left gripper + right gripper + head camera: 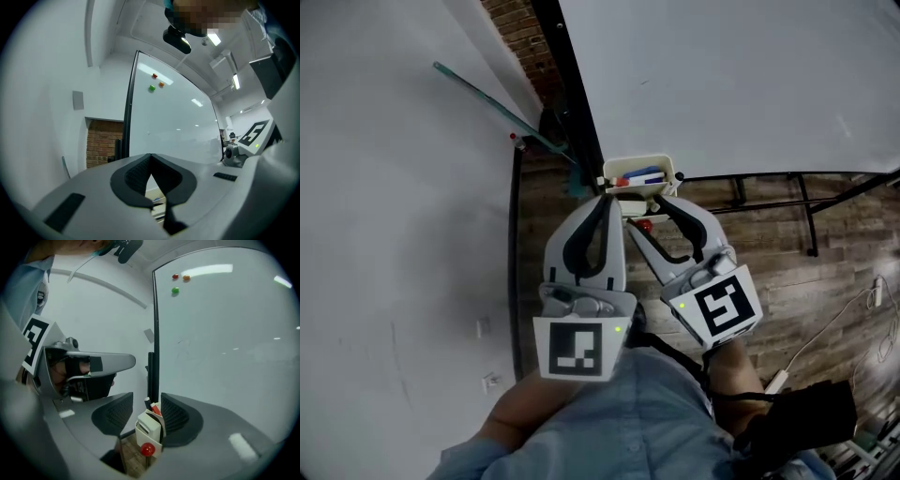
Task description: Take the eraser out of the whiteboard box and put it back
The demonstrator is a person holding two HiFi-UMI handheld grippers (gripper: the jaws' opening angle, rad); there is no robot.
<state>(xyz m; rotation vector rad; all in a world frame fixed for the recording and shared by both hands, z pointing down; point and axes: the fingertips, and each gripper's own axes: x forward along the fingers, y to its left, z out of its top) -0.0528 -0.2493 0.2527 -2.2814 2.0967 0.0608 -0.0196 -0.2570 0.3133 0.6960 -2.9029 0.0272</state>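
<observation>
Right gripper view shows the right gripper [146,401] with its jaws wide apart and nothing gripped; framed in the gap, just past the tips, is the whiteboard box [154,439], a cream holder fixed at the lower corner of the whiteboard [225,333]. At the front of the box sits what I take for the eraser [145,426], a pale block with a dark slot, though I cannot be sure of it; markers [153,408] stand behind it and a red magnet [147,449] sticks out below. The left gripper [150,157] has its jaw tips pressed together on nothing and points at the same box from just beside its partner. The step in hand looks like the reach for the eraser, not yet touched. To do it well, the right gripper should go in level and square to the box, with one pad on each broad face of the block and the tips kept clear of the box wall and the markers. It should close only once the block is well between the pads, then lift straight up before drawing back. The left gripper is best kept clear of the opening, since the two grippers crowd each other in the head view.
</observation>
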